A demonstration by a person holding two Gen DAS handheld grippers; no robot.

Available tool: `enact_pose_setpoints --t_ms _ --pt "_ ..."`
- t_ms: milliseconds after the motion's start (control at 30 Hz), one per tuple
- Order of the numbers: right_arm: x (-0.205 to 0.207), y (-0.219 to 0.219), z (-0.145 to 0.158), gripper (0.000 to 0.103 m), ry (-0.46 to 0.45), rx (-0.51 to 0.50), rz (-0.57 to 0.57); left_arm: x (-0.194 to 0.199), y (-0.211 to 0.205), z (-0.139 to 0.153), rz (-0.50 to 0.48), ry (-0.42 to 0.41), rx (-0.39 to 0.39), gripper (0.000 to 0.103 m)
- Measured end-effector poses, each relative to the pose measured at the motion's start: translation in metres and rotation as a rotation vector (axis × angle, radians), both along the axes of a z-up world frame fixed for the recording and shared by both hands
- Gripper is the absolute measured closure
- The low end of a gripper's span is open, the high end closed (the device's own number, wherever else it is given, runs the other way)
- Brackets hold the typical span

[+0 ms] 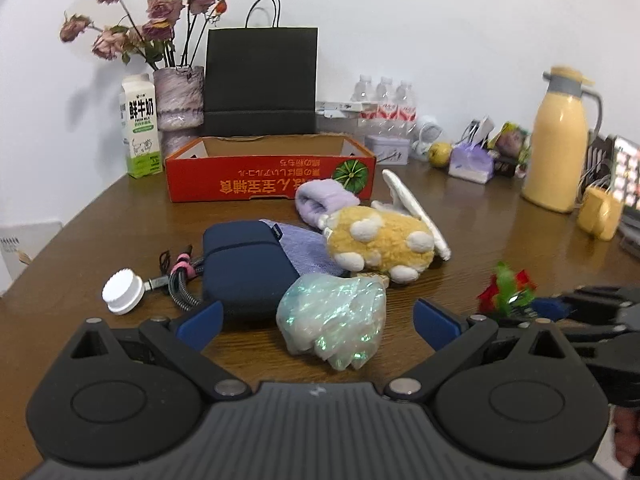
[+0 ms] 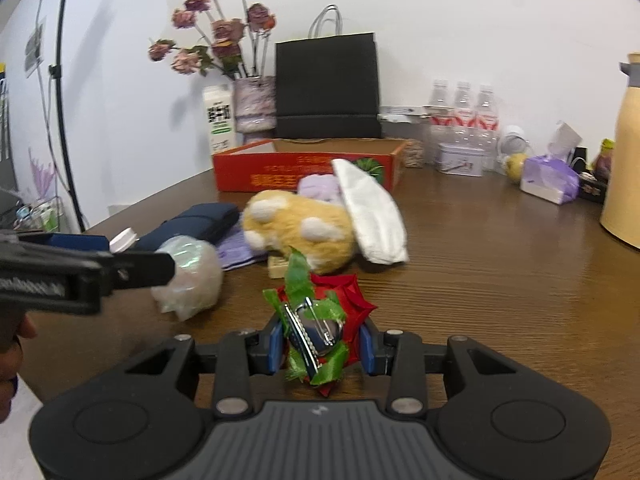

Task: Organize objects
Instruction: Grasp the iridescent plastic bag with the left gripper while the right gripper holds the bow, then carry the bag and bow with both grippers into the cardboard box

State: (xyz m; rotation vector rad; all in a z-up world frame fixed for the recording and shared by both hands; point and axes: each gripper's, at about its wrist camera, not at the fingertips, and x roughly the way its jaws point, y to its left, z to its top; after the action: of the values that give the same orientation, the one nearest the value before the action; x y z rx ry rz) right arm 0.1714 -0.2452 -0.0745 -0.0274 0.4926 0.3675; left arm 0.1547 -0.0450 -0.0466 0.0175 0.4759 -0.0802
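My right gripper [image 2: 320, 344] is shut on a red fabric rose [image 2: 344, 292] with green leaves and a metal clip, low over the wooden table [image 2: 500, 280]. In the left wrist view the rose [image 1: 506, 290] shows blurred at the right. My left gripper [image 1: 318, 324] stands open, its blue pads apart on either side of an iridescent wrapped bundle [image 1: 332, 316] without touching it. Behind the bundle lie a navy pouch [image 1: 244, 264], a yellow plush [image 1: 380, 242], a lilac cloth roll [image 1: 324, 200] and a white cap [image 1: 122, 290] on a cable. An open red cardboard box [image 1: 272, 178] stands further back.
Along the wall stand a milk carton [image 1: 140, 132], a vase of dried roses [image 1: 178, 100], a black paper bag [image 1: 260, 80], water bottles [image 1: 386, 100], a small tin [image 1: 388, 150], a tissue pack [image 1: 470, 164] and a yellow thermos jug [image 1: 560, 140]. A hand [image 2: 12, 344] holds the left gripper.
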Motion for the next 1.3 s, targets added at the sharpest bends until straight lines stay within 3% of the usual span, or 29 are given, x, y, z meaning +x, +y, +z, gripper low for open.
enact_pose_setpoints --t_ms 300,433,467,533,567,667,1300 --pt "0.004 -0.008 0.0 0.067 -0.005 0.016 -0.002 0.022 -0.024 -0.013 0.078 0.017 0.071 0.0" --pt "0.004 -0.012 0.001 0.067 -0.012 0.025 0.0 0.029 -0.026 -0.02 0.087 0.046 0.045 0.009" --pt "0.004 -0.013 0.001 0.067 -0.012 0.028 -0.001 0.029 -0.027 -0.021 0.093 0.042 0.047 0.014" --pt "0.004 -0.014 0.001 0.067 -0.012 0.033 -0.003 0.028 -0.029 -0.022 0.094 0.037 0.054 0.033" --pt "0.004 -0.015 0.001 0.067 -0.012 0.034 -0.004 0.028 -0.029 -0.022 0.089 0.037 0.043 0.049" --pt "0.003 -0.017 0.001 0.067 -0.014 0.04 -0.005 0.028 -0.028 -0.021 0.081 0.044 0.021 0.059" --pt "-0.002 -0.008 0.021 0.067 -0.077 0.047 0.01 0.008 -0.019 0.016 0.034 -0.038 -0.03 0.061"
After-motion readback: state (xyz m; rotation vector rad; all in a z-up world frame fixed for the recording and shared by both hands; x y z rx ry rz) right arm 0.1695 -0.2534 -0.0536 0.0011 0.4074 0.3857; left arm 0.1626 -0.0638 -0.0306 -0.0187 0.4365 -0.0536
